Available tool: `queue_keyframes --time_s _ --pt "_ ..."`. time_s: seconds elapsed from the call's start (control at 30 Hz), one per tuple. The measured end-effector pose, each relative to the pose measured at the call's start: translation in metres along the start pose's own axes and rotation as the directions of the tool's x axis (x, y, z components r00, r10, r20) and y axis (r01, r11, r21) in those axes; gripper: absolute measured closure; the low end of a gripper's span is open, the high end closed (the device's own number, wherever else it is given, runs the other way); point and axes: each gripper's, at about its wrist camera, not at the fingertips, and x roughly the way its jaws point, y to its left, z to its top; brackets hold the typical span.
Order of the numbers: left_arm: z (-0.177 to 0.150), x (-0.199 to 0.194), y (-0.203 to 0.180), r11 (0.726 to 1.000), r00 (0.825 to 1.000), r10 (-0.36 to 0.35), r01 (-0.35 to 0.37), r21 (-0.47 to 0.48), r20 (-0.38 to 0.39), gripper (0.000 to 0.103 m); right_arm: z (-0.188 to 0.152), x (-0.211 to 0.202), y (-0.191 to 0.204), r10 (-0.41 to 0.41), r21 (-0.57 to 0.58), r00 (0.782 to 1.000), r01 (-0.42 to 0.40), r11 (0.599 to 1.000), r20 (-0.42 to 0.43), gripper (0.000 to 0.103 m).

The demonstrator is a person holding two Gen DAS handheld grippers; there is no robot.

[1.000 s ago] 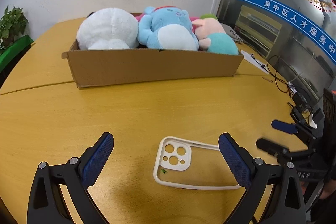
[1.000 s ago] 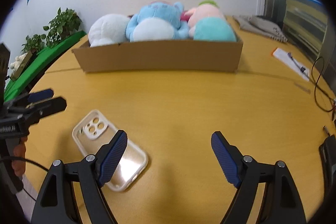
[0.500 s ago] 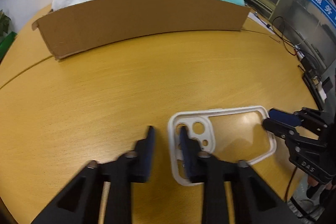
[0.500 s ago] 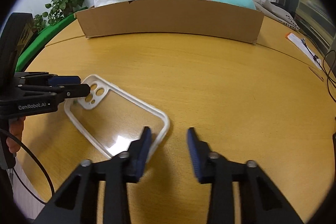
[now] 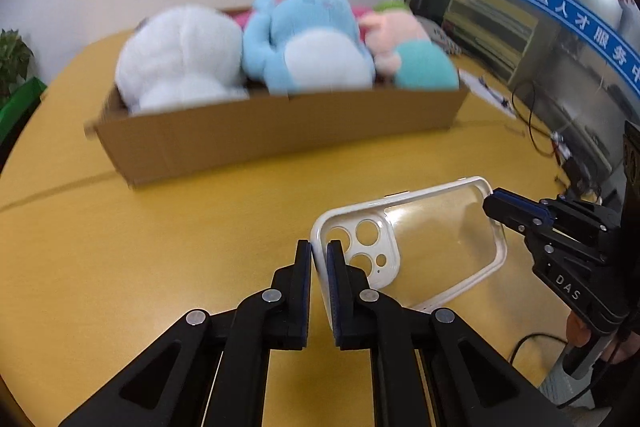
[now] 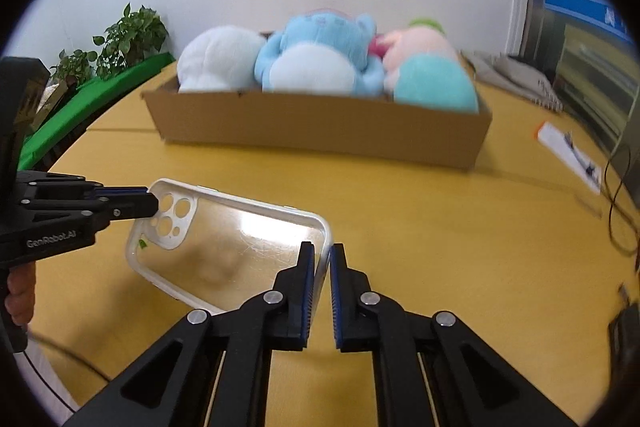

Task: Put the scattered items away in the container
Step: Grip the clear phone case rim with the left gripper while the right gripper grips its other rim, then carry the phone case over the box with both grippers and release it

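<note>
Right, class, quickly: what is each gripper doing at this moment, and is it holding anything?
Left gripper: shut on the camera end of the clear phone case.
Right gripper: shut on the opposite end of the same case.

My left gripper (image 5: 319, 259) has black linkage arms, silver pivot screws and blue ribbed pads. My right gripper (image 6: 322, 261) matches; its side reads "DAS".

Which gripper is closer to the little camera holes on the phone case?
Left. The left gripper pinches the phone case rim right beside the camera holes; the right gripper pinches the far end, away from them.
</note>
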Motion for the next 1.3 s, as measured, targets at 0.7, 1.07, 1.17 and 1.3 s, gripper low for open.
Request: queue_keyframes --time_s 0.7,1.07,1.17,1.3 --pt "0.283 0.174 0.114 0.99 0.997 0.064 -0.069 -0.125 -0.042 0.095 0.282 0.215 -0.071 -0.024 -0.019 1.0 0.024 1.0 0.001 0.096" --pt "0.187 0.073 0.098 0.996 0.993 0.057 -0.049 -0.076 0.107 0.034 0.206 0.102 -0.082 0.0 -0.09 0.991 0.013 0.996 0.136 0.024" --pt "0.145 0.082 0.083 0.997 0.997 0.061 -0.059 -0.044 0.056 0.034 0.158 0.094 -0.08 -0.12 -0.121 0.988 0.131 0.984 0.097 0.024" --pt "0.124 0.087 0.076 0.997 0.997 0.063 -0.061 -0.045 0.039 0.034 0.12 0.118 -0.102 -0.17 -0.02 0.985 0.169 0.985 -0.031 0.024"
